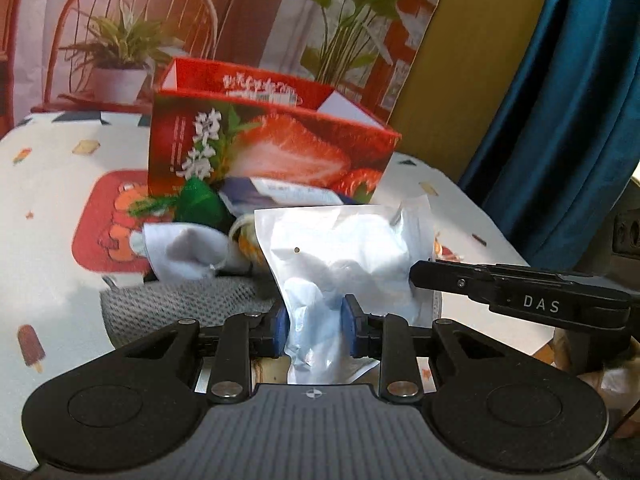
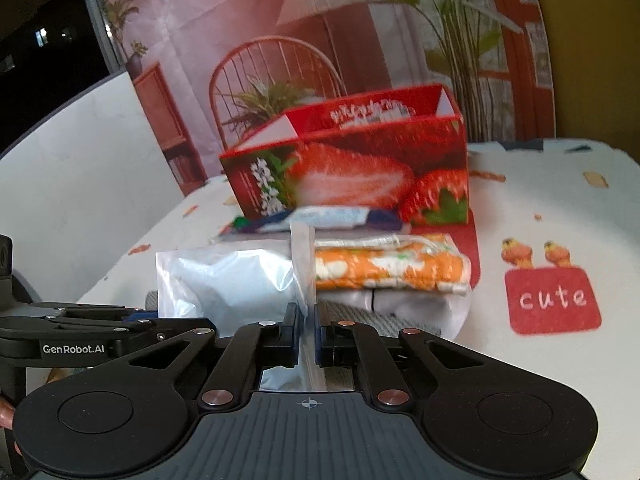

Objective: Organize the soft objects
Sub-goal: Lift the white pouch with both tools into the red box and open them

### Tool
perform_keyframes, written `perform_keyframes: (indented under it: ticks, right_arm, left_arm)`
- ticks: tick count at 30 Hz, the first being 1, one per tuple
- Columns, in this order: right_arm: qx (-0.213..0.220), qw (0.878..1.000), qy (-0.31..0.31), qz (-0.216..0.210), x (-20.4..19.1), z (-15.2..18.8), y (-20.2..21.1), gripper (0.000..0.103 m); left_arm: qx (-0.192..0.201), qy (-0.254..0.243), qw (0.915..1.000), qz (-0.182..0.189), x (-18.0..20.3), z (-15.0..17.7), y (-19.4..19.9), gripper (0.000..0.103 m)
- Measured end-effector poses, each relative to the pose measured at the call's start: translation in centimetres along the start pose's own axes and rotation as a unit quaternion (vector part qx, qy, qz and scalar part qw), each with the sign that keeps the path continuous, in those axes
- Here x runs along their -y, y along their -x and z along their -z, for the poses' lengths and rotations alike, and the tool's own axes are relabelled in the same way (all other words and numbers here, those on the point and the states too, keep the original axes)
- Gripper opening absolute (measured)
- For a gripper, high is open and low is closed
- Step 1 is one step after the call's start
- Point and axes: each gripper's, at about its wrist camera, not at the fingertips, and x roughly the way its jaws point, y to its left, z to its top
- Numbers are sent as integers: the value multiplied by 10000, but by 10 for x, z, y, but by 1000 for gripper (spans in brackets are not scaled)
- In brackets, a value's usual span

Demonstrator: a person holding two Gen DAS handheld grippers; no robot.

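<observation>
The left gripper (image 1: pixel 315 330) is clenched on a glossy, translucent white plastic pouch (image 1: pixel 344 256) with soft pale-blue contents, its blue pads (image 1: pixel 281 330) pinching the crinkled lower part so the film bunches between them. The right gripper (image 2: pixel 307 340) has its jaws drawn almost fully together on the thin, flat sealed edge of the same pouch (image 2: pixel 228 276), which stands up as a narrow strip between the black fingers; in the left wrist view this gripper's black arm, marked DAS, comes in from the right and meets the pouch's side. The pouch is held between the two grippers, in front of the other items and the box. Behind it lies a heap of soft goods: a flat orange-and-white patterned fabric bundle in clear wrap (image 2: pixel 390 266), a crumpled white cloth (image 1: pixel 188 250), a dark green shiny wrapper (image 1: pixel 200 204), a blue-and-white flat packet (image 1: pixel 276 196), and beneath them a grey knitted, mesh-textured fabric (image 1: pixel 176 308). Further back stands an open red cardboard box printed with sliced strawberries (image 1: pixel 272 148), rigid and straight-edged, its inner walls white. Everything rests on a white tablecloth (image 2: pixel 552 208) printed with small motifs and a red patch reading "cute".
</observation>
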Motion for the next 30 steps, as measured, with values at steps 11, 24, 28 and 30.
perform_keyframes:
  ticks: [11,24,28,30]
  right_arm:
    - [296,9995,124,-59,-9,-30,1,6]
    - [571,9983,134,-65,3,-115,-31,6]
    - [581,9982,149,-35,10,-142,-48,6]
    - [591,9981,141,-37,15,-155,-57,6]
  left_arm:
    - [266,-76,9996,16,-2,-29,8,29]
    - [547,-234,9982,-30,-12,-106,-18,29]
    - [534,-190,9984,-7,-18,-129,-33,29]
    - [555,-196,9983,6,-20,-141,-41,29]
